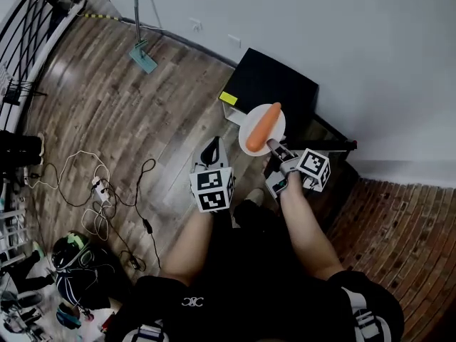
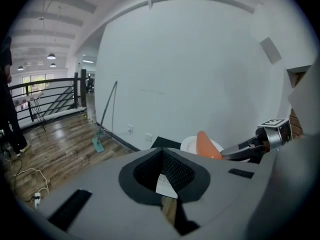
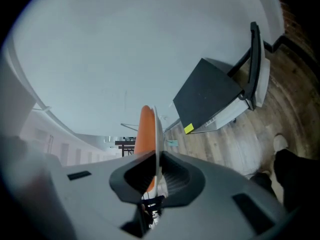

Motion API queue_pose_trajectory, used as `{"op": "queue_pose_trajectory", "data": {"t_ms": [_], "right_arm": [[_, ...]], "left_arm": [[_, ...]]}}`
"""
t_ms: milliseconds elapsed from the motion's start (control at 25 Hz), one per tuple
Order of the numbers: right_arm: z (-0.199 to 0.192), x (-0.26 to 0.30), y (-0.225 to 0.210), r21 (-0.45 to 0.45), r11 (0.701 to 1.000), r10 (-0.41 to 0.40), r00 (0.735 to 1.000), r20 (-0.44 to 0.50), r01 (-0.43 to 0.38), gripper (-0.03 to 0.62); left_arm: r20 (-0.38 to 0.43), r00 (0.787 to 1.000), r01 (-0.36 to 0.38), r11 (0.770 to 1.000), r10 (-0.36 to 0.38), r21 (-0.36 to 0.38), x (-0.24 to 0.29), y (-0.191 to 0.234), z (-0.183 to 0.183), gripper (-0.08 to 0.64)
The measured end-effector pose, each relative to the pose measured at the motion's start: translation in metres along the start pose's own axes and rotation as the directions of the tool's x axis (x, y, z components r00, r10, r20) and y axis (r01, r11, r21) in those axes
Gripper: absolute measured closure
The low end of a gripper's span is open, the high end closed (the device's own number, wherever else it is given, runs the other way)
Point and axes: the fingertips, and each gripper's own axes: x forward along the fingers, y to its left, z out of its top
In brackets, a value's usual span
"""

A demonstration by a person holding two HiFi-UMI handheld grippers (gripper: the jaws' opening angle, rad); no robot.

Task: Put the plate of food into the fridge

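A white plate [image 1: 254,135] carries a long orange carrot [image 1: 263,127]. My right gripper [image 1: 275,148] is shut on the plate's near rim and holds it above the wooden floor, in front of the small black fridge [image 1: 281,84]. In the right gripper view the plate [image 3: 157,134] stands edge-on between the jaws, the carrot [image 3: 146,129] on its left, the fridge [image 3: 207,96] beyond with its door [image 3: 257,69] swung open. My left gripper [image 1: 211,150] hangs left of the plate, shut and holding nothing. The left gripper view shows the plate [image 2: 189,145], carrot [image 2: 206,145] and right gripper [image 2: 250,145].
A white wall rises behind the fridge. A mop [image 1: 142,55] leans at the wall to the left. Cables and a power strip [image 1: 100,191] lie on the wood floor; a helmet and bags [image 1: 71,262] sit lower left. A railing [image 1: 28,20] runs top left, brick flooring [image 1: 399,212] on the right.
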Motion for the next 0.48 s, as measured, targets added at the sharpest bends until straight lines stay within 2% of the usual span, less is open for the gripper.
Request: {"op": "queue_pose_trajectory", "data": {"t_ms": [200, 480], "right_arm": [[-0.033, 0.04, -0.054, -0.05, 0.999, -0.007, 0.998, -0.068, 0.003, 0.555], [-0.068, 0.147, -0.193, -0.049, 0.999, -0.021, 0.994, -0.111, 0.015, 0.555]], "left_arm": [[0.001, 1.0, -0.007, 1.0, 0.007, -0.013, 0.019, 0.034, -0.044, 0.563], [0.009, 1.0, 0.015, 1.0, -0.015, 0.016, 0.116, 0.093, -0.163, 0.563]]}}
